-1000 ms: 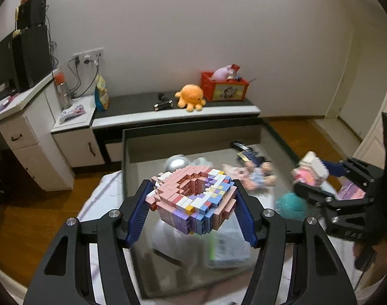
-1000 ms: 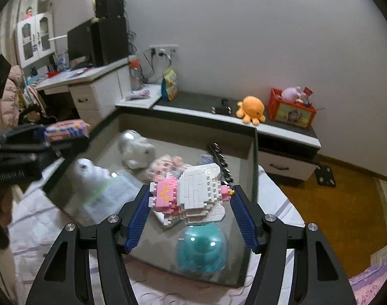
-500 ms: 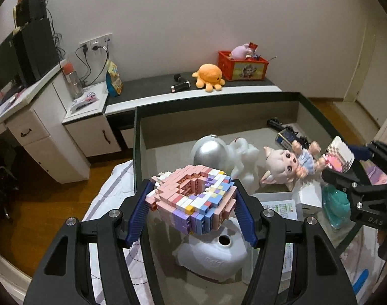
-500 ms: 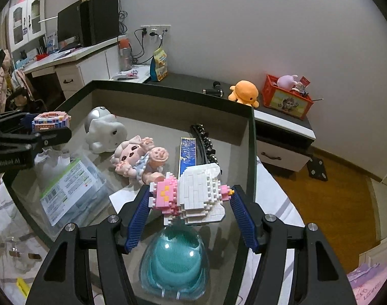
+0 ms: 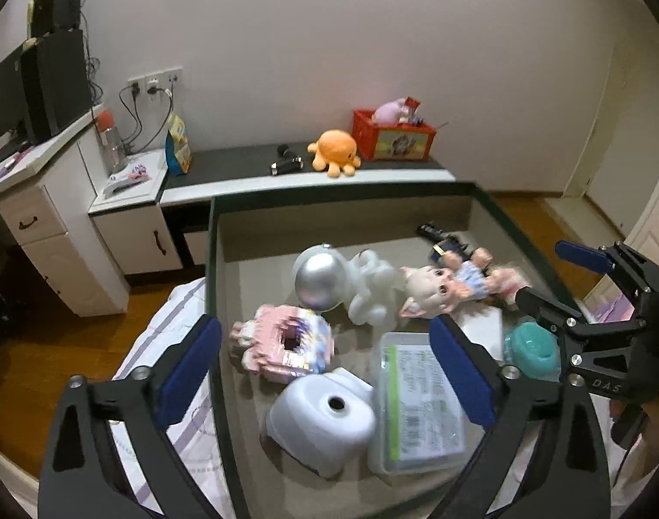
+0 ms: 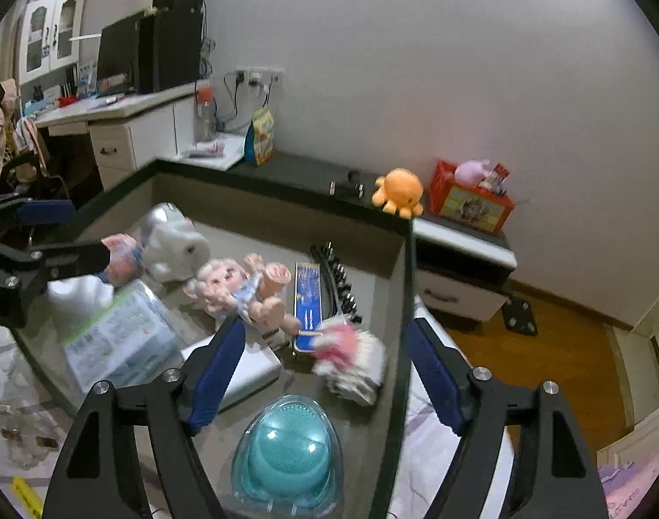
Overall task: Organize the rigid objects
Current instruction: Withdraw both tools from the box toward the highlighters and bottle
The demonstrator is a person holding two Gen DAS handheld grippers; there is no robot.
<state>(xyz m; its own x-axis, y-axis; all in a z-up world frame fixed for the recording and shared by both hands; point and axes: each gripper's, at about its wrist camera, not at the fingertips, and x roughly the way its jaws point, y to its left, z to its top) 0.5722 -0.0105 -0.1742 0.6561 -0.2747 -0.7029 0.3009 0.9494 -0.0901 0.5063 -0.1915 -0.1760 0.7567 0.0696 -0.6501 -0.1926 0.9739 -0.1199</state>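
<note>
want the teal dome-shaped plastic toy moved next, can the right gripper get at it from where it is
Probably yes. The teal dome-shaped plastic toy lies just below the right gripper, whose jaws are opening with nothing pressed between them; the pink and white brick figure sits just beyond it, not covering it.

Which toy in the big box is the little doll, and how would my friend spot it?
Look inside the big dark-rimmed box. In its middle, beside the white astronaut figure, lies the doll on its back. It alone has a pale face with big eyes, pink hair, bare arms and a blue dress.
</note>
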